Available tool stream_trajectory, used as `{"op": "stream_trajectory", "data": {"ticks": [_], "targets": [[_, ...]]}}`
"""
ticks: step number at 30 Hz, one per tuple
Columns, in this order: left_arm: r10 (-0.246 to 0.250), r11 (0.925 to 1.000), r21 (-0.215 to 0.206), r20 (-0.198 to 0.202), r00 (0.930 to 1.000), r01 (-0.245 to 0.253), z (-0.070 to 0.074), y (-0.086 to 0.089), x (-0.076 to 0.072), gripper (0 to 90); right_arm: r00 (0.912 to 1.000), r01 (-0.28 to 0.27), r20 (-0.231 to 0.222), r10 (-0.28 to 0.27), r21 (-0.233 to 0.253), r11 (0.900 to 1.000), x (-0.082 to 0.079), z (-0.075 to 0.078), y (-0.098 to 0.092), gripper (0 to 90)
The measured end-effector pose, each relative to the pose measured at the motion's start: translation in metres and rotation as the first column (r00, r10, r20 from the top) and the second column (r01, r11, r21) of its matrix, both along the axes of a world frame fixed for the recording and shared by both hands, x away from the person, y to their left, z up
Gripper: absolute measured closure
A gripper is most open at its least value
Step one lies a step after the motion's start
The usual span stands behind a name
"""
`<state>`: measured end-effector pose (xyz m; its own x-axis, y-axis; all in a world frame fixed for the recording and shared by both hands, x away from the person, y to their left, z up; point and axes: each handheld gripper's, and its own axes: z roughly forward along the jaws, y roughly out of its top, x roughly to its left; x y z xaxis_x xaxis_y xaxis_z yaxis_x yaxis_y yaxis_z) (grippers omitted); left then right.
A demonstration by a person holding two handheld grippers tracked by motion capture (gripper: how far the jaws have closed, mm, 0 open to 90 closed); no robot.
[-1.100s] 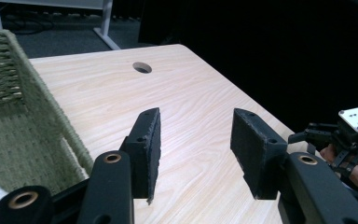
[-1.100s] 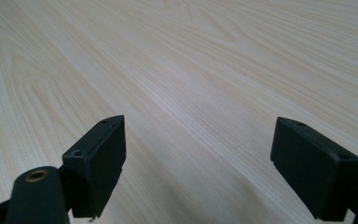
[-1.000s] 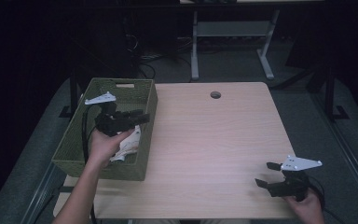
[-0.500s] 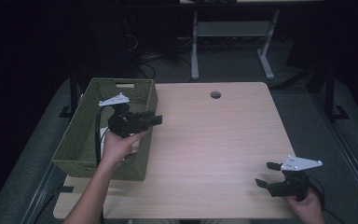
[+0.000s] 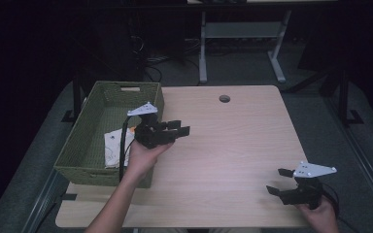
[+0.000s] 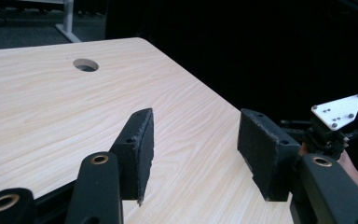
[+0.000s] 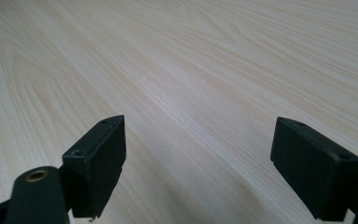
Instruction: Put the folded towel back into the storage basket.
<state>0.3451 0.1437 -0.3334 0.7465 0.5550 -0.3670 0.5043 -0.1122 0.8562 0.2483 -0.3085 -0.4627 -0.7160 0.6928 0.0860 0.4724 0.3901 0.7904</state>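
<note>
While the left gripper (image 5: 182, 127) hovers just right of the green woven basket (image 5: 85, 141), jaws apart and empty, a white folded cloth (image 5: 111, 147) lies inside it. Near the pale wooden table's (image 5: 233, 145) right corner, the right gripper (image 5: 278, 180) gapes wide, empty.

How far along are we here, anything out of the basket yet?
Nothing looks done: the table is bare. Nothing is in hand: the left gripper is open over the table beside the green basket, and the right gripper is open near the front edge. What is left: the white item sits in the basket.
</note>
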Motion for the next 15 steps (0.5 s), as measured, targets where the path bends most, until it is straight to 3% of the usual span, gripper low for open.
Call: {"op": "stream_trajectory", "data": {"ticks": [15], "targets": [[-0.039, 0.9992, -0.004, -0.025, 0.9989, 0.039, -0.018, -0.041, -0.001, 41.3, 1.0000, 0.003, 0.003, -0.003, 0.005, 1.000, -0.001, 0.001, -0.002, 17.7]]}}
